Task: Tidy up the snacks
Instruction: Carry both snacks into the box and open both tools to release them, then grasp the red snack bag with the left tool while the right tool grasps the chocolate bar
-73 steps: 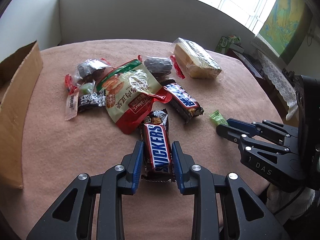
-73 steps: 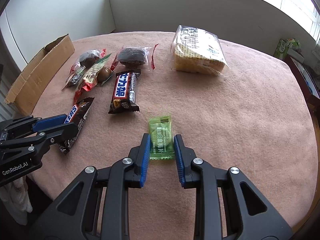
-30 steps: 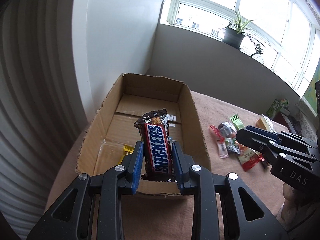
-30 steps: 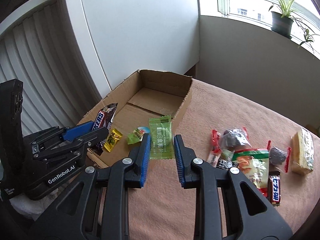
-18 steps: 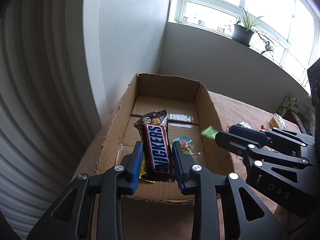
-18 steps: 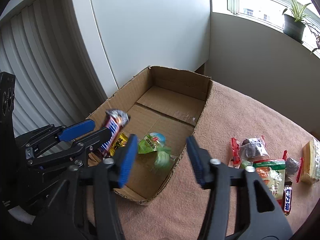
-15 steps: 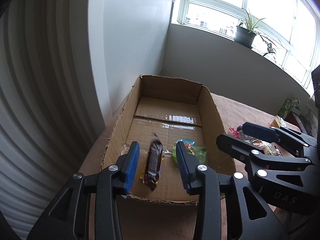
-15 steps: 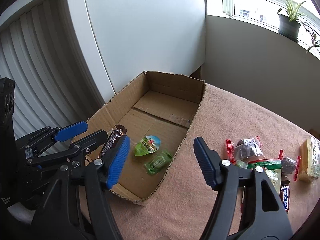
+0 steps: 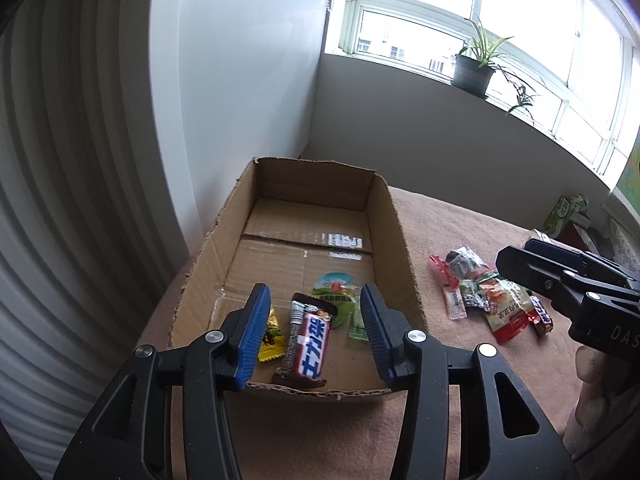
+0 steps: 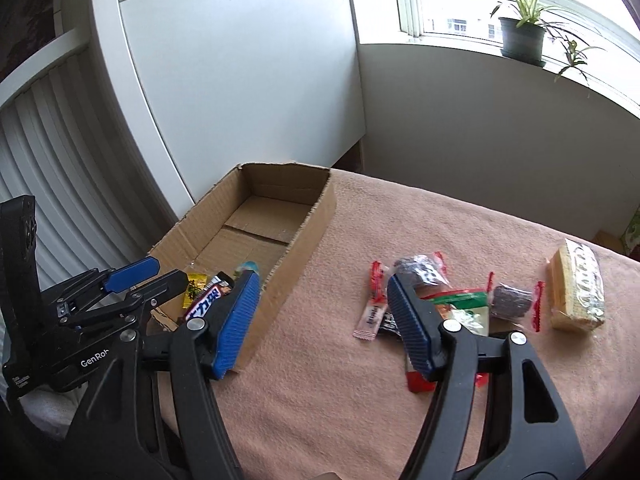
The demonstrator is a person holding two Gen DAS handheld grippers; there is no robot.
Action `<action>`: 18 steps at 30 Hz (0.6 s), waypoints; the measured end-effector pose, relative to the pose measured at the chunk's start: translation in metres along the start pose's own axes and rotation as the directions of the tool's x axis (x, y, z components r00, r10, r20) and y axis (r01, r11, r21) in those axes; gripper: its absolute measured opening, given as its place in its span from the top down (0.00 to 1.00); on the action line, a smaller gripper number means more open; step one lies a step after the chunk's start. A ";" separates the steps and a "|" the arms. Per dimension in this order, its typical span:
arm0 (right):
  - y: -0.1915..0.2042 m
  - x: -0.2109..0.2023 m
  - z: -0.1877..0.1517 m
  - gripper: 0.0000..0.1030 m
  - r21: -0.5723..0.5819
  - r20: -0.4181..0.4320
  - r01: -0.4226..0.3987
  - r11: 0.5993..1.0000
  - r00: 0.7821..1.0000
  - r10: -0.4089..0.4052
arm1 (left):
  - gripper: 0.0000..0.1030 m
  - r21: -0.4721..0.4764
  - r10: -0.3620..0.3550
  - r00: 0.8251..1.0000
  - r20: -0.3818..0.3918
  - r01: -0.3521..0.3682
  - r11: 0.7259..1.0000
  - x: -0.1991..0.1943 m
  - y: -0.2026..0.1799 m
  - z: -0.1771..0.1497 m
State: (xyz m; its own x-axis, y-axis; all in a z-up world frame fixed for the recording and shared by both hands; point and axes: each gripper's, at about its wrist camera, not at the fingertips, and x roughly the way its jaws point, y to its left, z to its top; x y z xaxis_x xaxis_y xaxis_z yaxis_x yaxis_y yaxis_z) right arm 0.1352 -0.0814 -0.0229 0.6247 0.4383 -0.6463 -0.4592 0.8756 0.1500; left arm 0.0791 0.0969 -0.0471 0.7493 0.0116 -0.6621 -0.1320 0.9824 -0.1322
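step: drop-off done | left hand-held gripper (image 9: 314, 334) opening, empty, over cardboard box (image 9: 394, 240) | Snickers bar (image 9: 308, 340) lying in box at 6 o'clock end | right hand-held gripper (image 10: 322, 320) spread, empty | next: reach snack pile (image 10: 440, 300) on worktop (image 10: 440, 232), 3 o'clock of box

We're in a home, a bright sunroom corner: a curved bay window (image 9: 480, 20) at the far side, a potted plant (image 9: 474, 66) on its sill, a pink tablecloth (image 10: 400, 400) near us.
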 end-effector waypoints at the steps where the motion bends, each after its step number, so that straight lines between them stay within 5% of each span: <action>1: -0.007 -0.005 -0.004 0.33 0.007 -0.001 0.012 1.000 1.000 -0.012 | 0.56 0.012 -0.011 1.000 -0.002 0.011 1.000 -0.001 -0.007 -0.001; 10: -0.097 -0.030 -0.044 0.33 0.102 -0.061 0.160 0.982 0.986 -0.155 | 0.44 0.138 -0.113 0.993 -0.034 0.116 0.984 0.003 -0.078 -0.017; 18: -0.144 -0.023 -0.074 0.33 0.165 -0.137 0.204 0.965 0.974 -0.183 | 0.42 0.253 -0.186 0.978 -0.092 0.203 0.946 0.017 -0.138 -0.037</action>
State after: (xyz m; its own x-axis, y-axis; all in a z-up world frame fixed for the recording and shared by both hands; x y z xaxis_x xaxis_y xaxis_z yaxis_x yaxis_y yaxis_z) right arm 0.1402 -0.2324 -0.0851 0.6051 0.2390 -0.7594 -0.2114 0.9679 0.1361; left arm 0.0860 -0.0454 -0.0668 0.6976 -0.1882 -0.6914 0.1914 0.9788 -0.0733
